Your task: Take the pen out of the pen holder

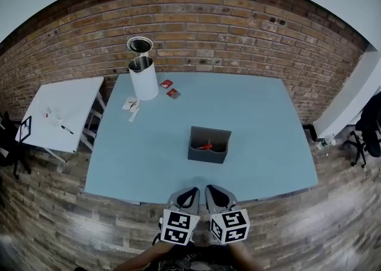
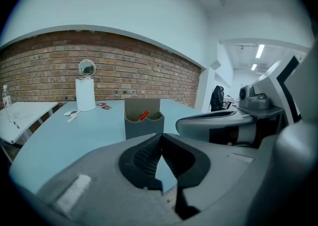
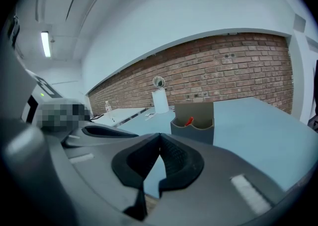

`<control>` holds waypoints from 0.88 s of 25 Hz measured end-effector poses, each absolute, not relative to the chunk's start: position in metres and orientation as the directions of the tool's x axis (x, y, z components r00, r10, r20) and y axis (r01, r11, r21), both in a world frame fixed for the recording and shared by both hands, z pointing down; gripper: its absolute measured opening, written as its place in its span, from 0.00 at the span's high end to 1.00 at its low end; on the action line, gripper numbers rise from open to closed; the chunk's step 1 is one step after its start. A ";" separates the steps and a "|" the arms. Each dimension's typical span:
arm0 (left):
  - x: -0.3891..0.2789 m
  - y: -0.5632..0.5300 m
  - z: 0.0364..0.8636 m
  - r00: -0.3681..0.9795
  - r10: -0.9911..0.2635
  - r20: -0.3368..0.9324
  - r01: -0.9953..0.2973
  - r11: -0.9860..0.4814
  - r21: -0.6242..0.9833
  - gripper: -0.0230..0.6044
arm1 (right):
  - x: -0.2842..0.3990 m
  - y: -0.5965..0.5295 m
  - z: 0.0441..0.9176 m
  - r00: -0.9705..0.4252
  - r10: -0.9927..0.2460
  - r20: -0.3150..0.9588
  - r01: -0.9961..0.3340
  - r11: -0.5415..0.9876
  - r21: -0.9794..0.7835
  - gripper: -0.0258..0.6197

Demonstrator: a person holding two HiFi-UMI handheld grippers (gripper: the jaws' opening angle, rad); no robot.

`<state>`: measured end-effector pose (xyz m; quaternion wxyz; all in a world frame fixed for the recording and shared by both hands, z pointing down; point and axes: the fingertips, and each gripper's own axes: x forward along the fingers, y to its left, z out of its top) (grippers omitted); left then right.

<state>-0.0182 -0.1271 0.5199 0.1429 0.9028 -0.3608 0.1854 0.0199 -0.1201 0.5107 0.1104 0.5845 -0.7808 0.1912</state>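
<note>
Pen (image 1: 206, 146), red, boxy grey holder (image 1: 207, 155), maybe plastic

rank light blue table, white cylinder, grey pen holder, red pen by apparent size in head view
1. light blue table
2. grey pen holder and white cylinder, too alike to rank
3. red pen

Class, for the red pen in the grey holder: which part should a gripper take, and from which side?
Take the pen by its exposed upper end, coming down from above: the holder walls in the rest, leaving only its open top. The pen leans, so close the jaws across its shaft.
</note>
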 end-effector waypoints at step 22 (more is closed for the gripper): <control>-0.018 -0.166 0.526 0.664 -0.608 0.436 -0.716 -0.684 0.137 0.96 | 0.041 -0.171 0.508 -0.265 -0.880 0.395 -0.963 0.224 -0.148 0.95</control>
